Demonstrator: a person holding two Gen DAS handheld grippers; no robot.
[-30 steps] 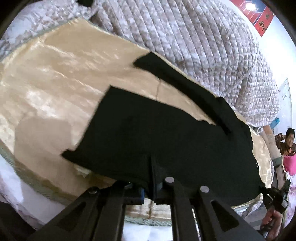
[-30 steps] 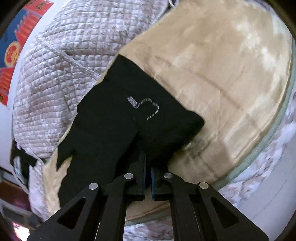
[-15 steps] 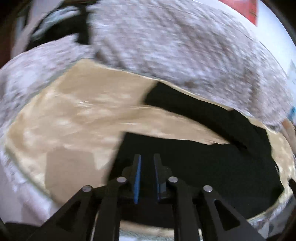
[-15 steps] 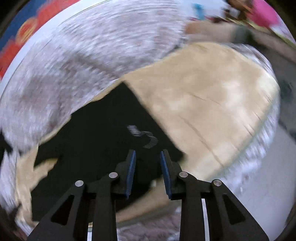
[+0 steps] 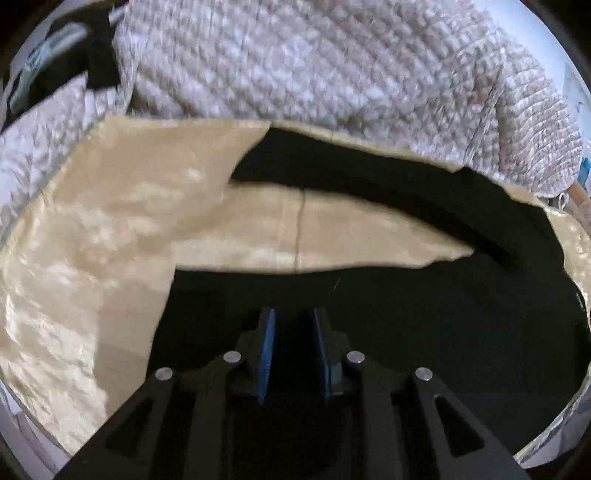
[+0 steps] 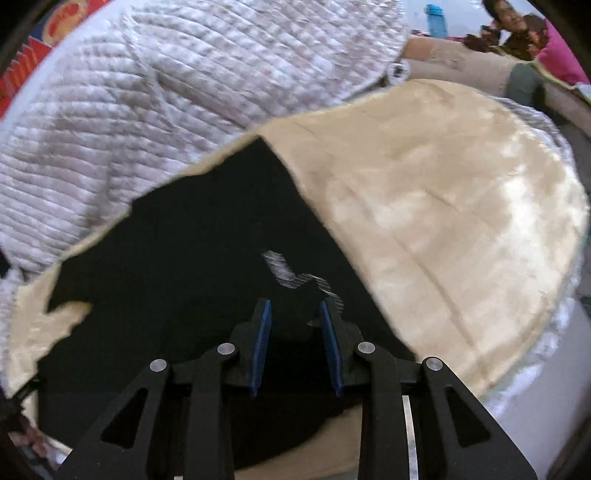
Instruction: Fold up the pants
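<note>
The black pants point(image 5: 406, 314) lay spread on a shiny tan cover point(image 5: 92, 240), their two legs parted in a V with a wedge of the tan cloth showing between them. A white stitched emblem point(image 6: 291, 273) sat on the fabric near one edge. A quilted pale blanket point(image 5: 332, 66) was bunched up along the far side of the cover, touching the upper leg.

The left gripper point(image 5: 293, 325) hung over the nearer leg, its blue pads standing apart with nothing pinched between them; its jaws had just been opening. The right gripper point(image 6: 295, 314) hovered just below the emblem, jaws likewise parted and having just let go, only dark cloth lying beneath the gap. A person point(image 6: 517, 29) sat in the background.
</note>
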